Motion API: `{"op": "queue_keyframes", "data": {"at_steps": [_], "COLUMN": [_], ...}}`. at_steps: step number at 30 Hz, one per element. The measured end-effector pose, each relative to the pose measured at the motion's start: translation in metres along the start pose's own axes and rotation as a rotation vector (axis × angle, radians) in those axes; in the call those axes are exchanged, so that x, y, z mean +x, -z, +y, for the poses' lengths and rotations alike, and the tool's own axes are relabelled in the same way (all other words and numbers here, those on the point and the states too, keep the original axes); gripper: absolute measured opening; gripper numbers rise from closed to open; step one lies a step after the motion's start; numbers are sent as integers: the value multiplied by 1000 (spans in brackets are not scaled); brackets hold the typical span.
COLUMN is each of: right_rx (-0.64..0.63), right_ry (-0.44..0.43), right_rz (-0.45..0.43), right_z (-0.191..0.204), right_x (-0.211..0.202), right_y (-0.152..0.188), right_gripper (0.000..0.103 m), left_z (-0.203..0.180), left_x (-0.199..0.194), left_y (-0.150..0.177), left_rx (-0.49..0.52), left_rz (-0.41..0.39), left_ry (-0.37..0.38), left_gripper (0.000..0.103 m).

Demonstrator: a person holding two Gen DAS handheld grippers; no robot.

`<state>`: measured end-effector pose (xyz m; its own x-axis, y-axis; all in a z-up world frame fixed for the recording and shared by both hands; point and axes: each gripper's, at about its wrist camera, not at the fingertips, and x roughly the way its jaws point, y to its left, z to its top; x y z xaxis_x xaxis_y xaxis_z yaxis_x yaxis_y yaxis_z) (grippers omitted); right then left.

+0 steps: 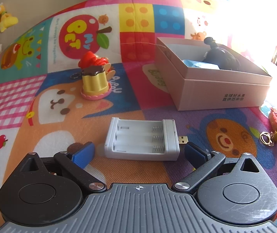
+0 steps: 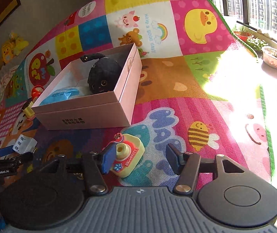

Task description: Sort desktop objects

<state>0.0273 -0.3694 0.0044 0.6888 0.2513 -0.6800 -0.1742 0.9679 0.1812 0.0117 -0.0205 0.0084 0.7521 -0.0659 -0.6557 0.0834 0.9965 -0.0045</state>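
Both tongs are spread and pinching nothing. The left tongs straddle the near edge of a grey battery charger lying on the play mat, pads clear of it. The right tongs hang over a yellow toy camera, whose left side the left pad hides. In the pink box, a black plush cat half covers something blue I cannot make out. Window glare washes out the mat beyond.

My left wrist view looks steeply down, close over the play mat. My right wrist view sits rightward, angled down toward the window side. Both share the pink box.
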Motion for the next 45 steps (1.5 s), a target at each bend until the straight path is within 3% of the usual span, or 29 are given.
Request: {"op": "queue_keyframes", "data": {"at_steps": [4, 7, 10, 13, 17, 19, 22, 27, 28, 31, 36, 41, 45], "right_rx": [-105, -197, -319, -389, -482, -466, -345, -86, -44, 14, -70, -160, -250], "right_ry": [49, 29, 85, 138, 119, 80, 6, -80, -93, -84, 58, 44, -39], "right_rz": [-55, -53, -56, -81, -113, -121, -107, 15, 35, 51, 26, 47, 51], "right_z": [16, 25, 43, 60, 79, 75, 52, 4, -3, -14, -14, -9, 1], "right_x": [-15, -25, -23, -12, -3, -6, -8, 24, 31, 42, 47, 31, 0], "right_y": [9, 15, 26, 33, 32, 24, 5, -21, -24, -30, -33, -12, 11], "right_gripper": [57, 57, 59, 66, 73, 73, 81, 80, 79, 60, 50, 49, 55], "left_z": [0, 0, 0, 0, 1, 1, 1, 1, 1, 1, 0, 1, 1], "left_x": [0, 0, 0, 0, 0, 0, 0, 0, 0, 1, 1, 1, 1], "left_y": [0, 0, 0, 0, 0, 0, 0, 0, 0, 0, 1, 1, 1], "left_rx": [0, 0, 0, 1, 0, 0, -1, 0, 0, 0, -1, -1, -1], "left_rz": [0, 0, 0, 1, 1, 1, 1, 1, 1, 1, 2, 2, 2], "left_ry": [0, 1, 1, 1, 2, 2, 2, 1, 1, 2, 2, 2, 3], "left_gripper": [102, 102, 102, 102, 102, 102, 102, 102, 102, 102, 102, 103, 103]}}
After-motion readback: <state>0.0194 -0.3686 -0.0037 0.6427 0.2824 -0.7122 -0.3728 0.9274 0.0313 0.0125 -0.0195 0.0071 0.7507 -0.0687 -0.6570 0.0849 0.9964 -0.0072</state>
